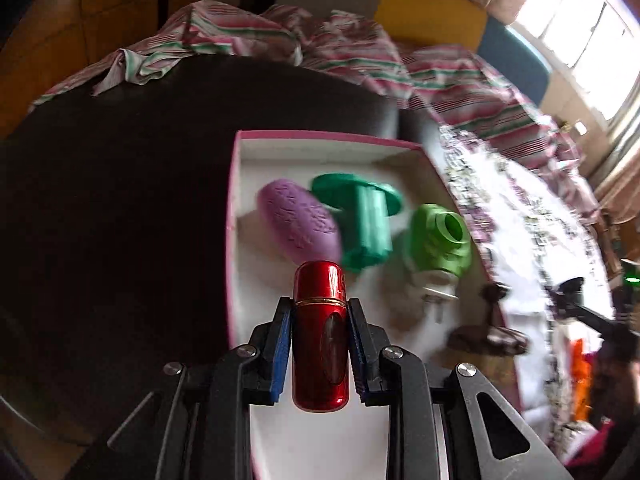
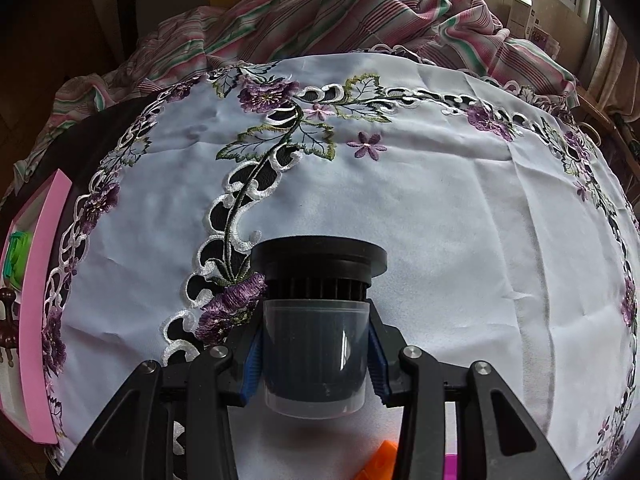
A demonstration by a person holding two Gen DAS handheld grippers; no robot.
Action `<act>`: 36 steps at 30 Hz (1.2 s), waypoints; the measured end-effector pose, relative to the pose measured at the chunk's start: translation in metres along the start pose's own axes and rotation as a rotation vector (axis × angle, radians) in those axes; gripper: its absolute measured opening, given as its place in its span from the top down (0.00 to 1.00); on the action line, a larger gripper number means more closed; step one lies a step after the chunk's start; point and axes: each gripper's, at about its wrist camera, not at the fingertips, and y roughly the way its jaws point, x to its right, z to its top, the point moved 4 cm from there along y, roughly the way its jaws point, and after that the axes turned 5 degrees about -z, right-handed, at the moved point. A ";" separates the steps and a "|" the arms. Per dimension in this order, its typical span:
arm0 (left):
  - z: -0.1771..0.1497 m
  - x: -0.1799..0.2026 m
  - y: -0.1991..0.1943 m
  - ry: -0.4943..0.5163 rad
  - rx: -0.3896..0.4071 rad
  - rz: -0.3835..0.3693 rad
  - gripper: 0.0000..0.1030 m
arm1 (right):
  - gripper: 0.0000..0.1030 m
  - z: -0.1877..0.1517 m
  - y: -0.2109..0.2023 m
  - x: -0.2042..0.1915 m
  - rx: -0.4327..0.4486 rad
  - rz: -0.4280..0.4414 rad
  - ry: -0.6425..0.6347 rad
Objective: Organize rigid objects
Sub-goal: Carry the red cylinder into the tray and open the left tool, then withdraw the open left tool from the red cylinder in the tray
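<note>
My left gripper (image 1: 319,312) is shut on a shiny red cylinder (image 1: 320,332) and holds it above the near part of a pink-rimmed white box (image 1: 248,288). In the box lie a purple textured oval (image 1: 298,222), a dark green spool (image 1: 362,224) and a light green threaded part (image 1: 438,238). My right gripper (image 2: 316,334) is shut on a black ribbed filter with a clear plastic cup (image 2: 314,356) and holds it over the white embroidered cloth (image 2: 440,208). The pink box (image 2: 38,304) shows at the far left of the right wrist view.
A dark brown wooden piece (image 1: 486,332) lies beside the box, also in the right wrist view (image 2: 8,320). Striped pink-green fabric (image 2: 360,12) is bunched at the table's far side. Orange bits (image 2: 380,460) and a magenta edge lie under my right gripper. The dark tabletop (image 1: 120,200) stretches left of the box.
</note>
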 end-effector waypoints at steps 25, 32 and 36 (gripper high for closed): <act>-0.017 0.013 -0.034 0.059 0.140 0.091 0.70 | 0.58 0.000 0.000 -0.005 0.020 -0.039 -0.049; -0.018 0.018 -0.057 0.071 0.178 0.081 0.70 | 0.58 -0.001 -0.001 -0.007 0.042 -0.056 -0.065; -0.019 0.018 -0.067 0.077 0.201 0.093 0.70 | 0.58 -0.001 -0.001 -0.006 0.042 -0.051 -0.061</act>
